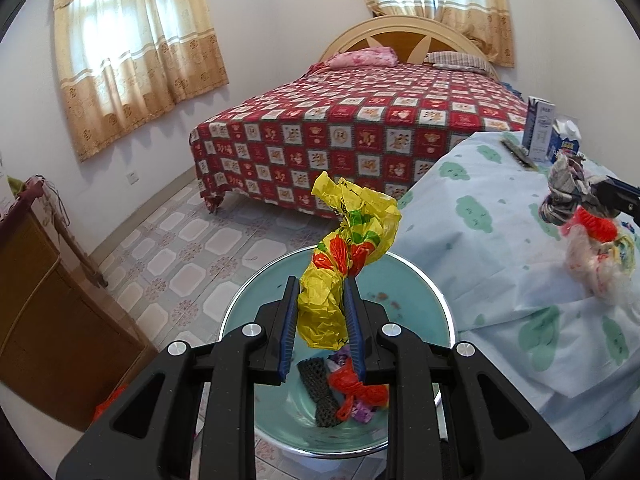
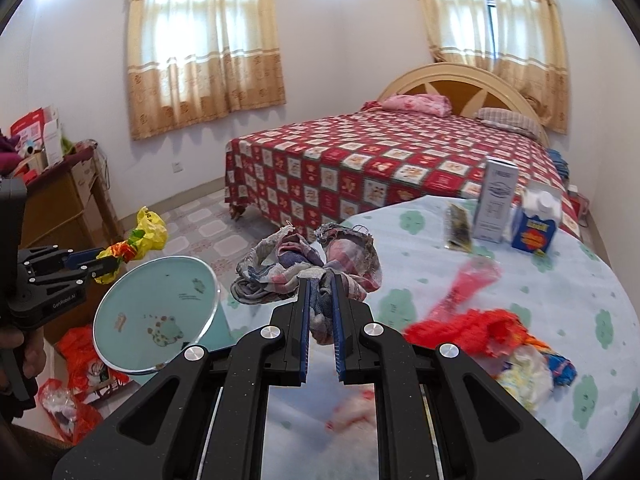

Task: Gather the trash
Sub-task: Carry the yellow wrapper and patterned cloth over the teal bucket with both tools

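Bedroom setting, checked bed (image 1: 360,120) behind. Teal bin (image 1: 404,280) taken as landmark, beside cloth-covered table (image 1: 500,240). Left gripper (image 1: 322,292) directly above bin, clamped narrow on yellow plastic bag (image 1: 340,248), bag pinched between both pads and rising past fingertips. Right gripper (image 2: 322,284) over table, right of bin, nearly closed on crumpled checked rag (image 2: 304,264), bulk bunched beyond fingertips. Red netting (image 2: 476,328) loose on table, right of bin.

Yellow bag (image 1: 344,264) in left gripper (image 1: 320,320)
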The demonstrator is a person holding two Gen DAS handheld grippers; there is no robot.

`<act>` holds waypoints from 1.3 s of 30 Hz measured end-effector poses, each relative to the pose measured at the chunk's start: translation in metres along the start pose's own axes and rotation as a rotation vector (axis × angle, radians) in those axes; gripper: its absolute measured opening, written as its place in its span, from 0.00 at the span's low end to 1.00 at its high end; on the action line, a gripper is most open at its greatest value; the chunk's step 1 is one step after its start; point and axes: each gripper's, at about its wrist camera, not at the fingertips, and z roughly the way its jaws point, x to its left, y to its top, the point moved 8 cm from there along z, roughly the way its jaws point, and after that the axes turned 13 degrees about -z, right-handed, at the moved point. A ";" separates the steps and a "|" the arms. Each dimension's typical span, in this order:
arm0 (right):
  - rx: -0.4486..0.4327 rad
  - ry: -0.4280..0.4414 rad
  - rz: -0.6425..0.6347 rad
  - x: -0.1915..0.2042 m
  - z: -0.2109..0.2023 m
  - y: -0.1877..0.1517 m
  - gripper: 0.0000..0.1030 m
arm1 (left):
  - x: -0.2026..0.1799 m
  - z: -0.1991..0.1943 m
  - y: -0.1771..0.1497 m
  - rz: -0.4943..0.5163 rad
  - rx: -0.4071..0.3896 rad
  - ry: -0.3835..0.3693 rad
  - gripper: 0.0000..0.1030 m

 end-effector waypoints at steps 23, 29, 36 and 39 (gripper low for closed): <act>0.034 0.116 -0.108 0.079 0.055 0.013 0.11 | 0.053 0.002 -0.011 -0.042 0.006 0.078 0.23; 0.042 0.135 -0.131 0.092 0.060 0.014 0.11 | 0.060 0.004 -0.012 -0.055 0.014 0.083 0.23; 0.048 0.149 -0.146 0.103 0.065 0.015 0.11 | 0.063 0.007 -0.016 -0.061 0.029 0.087 0.24; 0.049 0.153 -0.150 0.106 0.066 0.016 0.11 | 0.064 0.008 -0.016 -0.062 0.030 0.088 0.24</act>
